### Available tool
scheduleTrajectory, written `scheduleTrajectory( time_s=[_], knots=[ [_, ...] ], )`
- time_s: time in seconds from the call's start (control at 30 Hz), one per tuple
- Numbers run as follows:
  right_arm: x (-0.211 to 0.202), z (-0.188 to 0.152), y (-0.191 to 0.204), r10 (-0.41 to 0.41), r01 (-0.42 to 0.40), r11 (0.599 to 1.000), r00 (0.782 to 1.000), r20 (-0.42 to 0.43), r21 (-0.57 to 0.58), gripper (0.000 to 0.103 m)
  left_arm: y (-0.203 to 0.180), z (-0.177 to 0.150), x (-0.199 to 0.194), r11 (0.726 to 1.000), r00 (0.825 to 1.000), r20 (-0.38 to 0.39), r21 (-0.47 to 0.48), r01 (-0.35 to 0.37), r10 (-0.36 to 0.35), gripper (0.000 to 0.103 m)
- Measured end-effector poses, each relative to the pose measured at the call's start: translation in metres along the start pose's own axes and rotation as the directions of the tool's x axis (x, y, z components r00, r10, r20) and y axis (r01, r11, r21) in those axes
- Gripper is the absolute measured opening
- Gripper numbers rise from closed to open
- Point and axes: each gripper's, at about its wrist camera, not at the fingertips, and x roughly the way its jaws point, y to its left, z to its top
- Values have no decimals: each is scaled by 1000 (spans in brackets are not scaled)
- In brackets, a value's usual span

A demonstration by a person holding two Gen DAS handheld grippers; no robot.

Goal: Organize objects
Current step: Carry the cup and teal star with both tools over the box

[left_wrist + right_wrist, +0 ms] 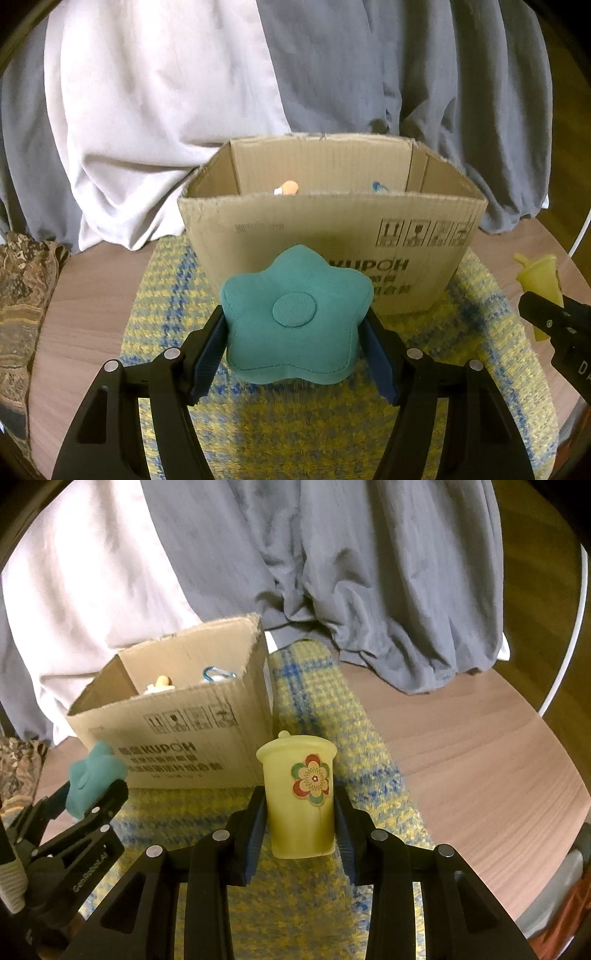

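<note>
Soft teal star is squeezed in the left gripper; the right gripper pinches the cup. Either could bump the box wall and slip out.

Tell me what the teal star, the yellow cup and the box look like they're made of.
Star: soft matte fabric, probably stuffed; woven texture, stitched seams, a sewn centre disc.
Cup: likely plastic or rubber, slightly translucent and dull, with a moulded lid and a flower sticker.
Box: brown corrugated cardboard; ribbed walls, torn edges.
</note>
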Motion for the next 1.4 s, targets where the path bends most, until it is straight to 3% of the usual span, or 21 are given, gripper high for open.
scheduleTrajectory(
  time_s=[0.9,1.4],
  knots=[
    [-49,49,27,32,-24,997,994,107,-73,35,14,56,-34,1000,995,99,-1,1,-1,68],
    [-52,84,40,52,-40,994,991,127,-102,35,24,88,-35,1000,993,121,-2,5,-4,68]
  ],
)
